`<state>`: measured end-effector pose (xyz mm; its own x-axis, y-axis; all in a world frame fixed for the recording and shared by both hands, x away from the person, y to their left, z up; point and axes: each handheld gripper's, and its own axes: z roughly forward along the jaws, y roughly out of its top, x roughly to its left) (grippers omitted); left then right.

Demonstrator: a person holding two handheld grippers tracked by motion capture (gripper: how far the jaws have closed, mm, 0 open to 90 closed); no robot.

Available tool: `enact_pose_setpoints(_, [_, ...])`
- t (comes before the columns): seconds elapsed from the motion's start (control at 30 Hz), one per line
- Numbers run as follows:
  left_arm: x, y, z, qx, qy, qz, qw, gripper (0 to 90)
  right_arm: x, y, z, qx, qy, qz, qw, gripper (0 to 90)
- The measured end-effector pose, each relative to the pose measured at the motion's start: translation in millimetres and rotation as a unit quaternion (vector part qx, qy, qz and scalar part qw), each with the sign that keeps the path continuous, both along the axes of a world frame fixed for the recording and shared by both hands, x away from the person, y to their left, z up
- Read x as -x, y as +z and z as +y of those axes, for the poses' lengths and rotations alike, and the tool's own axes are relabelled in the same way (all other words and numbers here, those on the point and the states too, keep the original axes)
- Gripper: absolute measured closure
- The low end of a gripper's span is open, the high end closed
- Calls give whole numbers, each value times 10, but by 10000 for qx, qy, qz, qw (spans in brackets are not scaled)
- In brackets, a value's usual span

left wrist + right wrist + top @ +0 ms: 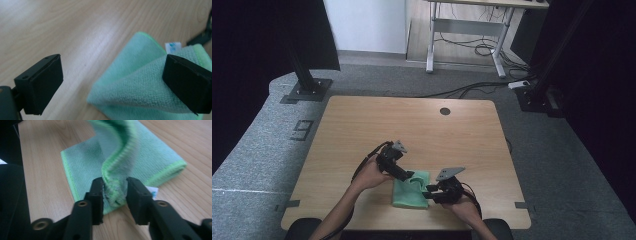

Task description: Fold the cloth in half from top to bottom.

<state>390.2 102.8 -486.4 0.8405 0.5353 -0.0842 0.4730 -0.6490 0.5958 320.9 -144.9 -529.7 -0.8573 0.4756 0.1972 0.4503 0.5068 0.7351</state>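
Right gripper jaws loosened around raised cloth edge, apparently releasing fold; left gripper wide open beside cloth on desk, ready to regrasp.

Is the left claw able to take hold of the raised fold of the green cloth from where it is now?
Probably yes. The left claw stands wide open, the raised fold of the green cloth lies between its jaws against one pad, and nothing blocks it. The right claw has another edge.
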Motion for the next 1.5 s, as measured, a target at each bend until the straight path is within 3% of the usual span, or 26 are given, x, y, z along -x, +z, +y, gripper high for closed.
enact_pose_setpoints(0.13, [91,-69,83,-19,-31,41,10000,32,27,40,-151,-82,-97,-30,9999,523])
enact_pose_setpoints(0.4, [263,-189,196,-87,-63,91,9999,32,-22,144,-279,-151,-336,-109,9993,437])
enact_pose_setpoints(0.47, [296,-212,214,-65,-61,112,9999,33,-51,157,-252,-86,-393,-152,9991,406])
enact_pose_setpoints(0.53, [335,-256,220,-175,-32,85,9998,33,-85,154,-192,8,-481,-189,9987,366])
enact_pose_setpoints(0.8, [464,-398,298,-297,131,35,9995,32,-146,18,116,329,-671,-197,9970,257])
enact_pose_setpoints(1.0, [518,-471,356,-277,344,-34,9990,27,-70,-52,199,681,-571,-328,9955,230])
enact_pose_setpoints(1.17, [527,-508,354,-241,454,-25,9987,19,18,-74,159,794,-549,-395,9945,227])
enact_pose_setpoints(1.4, [555,-529,359,-181,521,-89,9984,18,102,-23,15,776,-606,-381,9944,230])
enact_pose_setpoints(1.5, [567,-535,364,-162,549,-120,9983,16,75,46,28,611,-655,-413,9951,230])
